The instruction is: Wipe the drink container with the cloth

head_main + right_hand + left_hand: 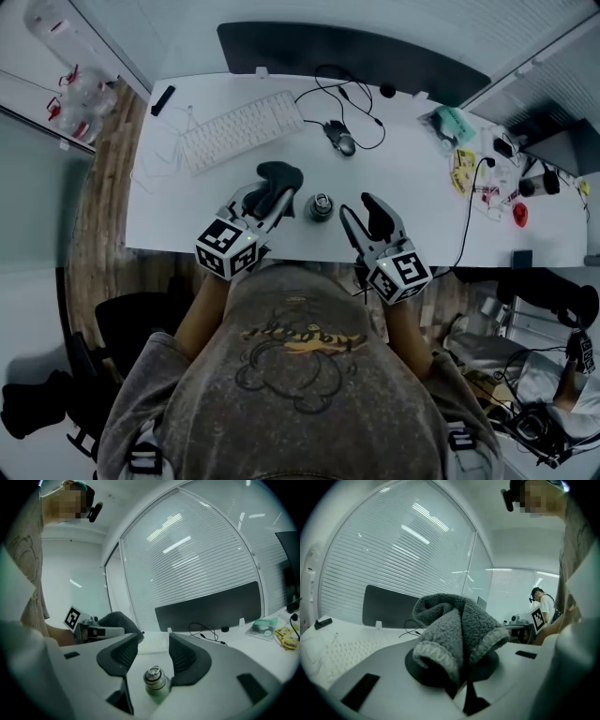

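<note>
Cloth (457,630) is clenched in left gripper (459,667), soft & bunched. Right gripper's (154,651) jaws are apart, nothing gripped. Drink container (155,681) is stood on desk (412,216) betw. both grippers, at the right jaws' gap. It is judged small, metal, stiff, prob. slippery & tippy: body should be taken below cap.

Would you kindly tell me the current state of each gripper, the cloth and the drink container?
left gripper: shut on the cloth.
cloth: bunched up, clamped between the left gripper's jaws.
right gripper: open, jaws apart, gripping nothing.
drink container: upright on the table, cap on, not gripped.
</note>
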Demonstrator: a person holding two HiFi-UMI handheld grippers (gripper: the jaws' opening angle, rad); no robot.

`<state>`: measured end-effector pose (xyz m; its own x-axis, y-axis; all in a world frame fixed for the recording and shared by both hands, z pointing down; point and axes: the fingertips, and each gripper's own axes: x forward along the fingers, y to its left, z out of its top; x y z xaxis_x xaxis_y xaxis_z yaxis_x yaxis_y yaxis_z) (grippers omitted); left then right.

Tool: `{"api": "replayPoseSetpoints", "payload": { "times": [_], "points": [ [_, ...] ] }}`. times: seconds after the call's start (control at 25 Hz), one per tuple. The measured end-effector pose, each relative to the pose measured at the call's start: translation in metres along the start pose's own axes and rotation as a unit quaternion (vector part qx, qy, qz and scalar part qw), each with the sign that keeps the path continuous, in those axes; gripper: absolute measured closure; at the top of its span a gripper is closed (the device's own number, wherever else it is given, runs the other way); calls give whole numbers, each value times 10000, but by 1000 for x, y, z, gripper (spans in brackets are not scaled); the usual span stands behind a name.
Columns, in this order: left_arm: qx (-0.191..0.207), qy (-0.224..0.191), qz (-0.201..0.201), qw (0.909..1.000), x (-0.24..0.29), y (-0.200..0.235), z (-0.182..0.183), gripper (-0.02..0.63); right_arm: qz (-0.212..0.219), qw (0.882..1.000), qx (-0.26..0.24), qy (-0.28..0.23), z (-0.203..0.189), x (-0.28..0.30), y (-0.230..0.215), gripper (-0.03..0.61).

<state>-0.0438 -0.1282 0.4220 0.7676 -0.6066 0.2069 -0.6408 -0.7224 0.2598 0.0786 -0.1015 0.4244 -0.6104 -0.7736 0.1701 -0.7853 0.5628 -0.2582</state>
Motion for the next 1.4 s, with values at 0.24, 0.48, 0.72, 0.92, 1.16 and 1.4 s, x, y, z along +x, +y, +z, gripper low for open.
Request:
{"api": "replayPoseSetpoints", "payload": {
  "times": [0.24,0.48,0.72,0.92,1.16,1.4],
  "points": [
    [142,-248,444,9986,-19,21,-5,554,-413,9991,-62,9,-15,-7,-15,447],
    [285,-380,623,9969,-25,28,-12,554,-702,9974,-134,-75,-24,-13,-23,538],
    [216,-391,661,9968,-20,27,-28,554,-893,9960,-59,3,-39,-13,-30,572],
    [149,-335,723,9967,-16,26,-41,554,-1015,9948,-40,22,-47,-13,-30,572],
    [50,-274,799,9964,-15,30,-44,554,-1113,9937,-87,55,-50,-13,-32,574],
    [-45,-273,865,9959,-17,34,-43,554,-1065,9942,-64,91,-52,-11,-32,574]
  ]
}}
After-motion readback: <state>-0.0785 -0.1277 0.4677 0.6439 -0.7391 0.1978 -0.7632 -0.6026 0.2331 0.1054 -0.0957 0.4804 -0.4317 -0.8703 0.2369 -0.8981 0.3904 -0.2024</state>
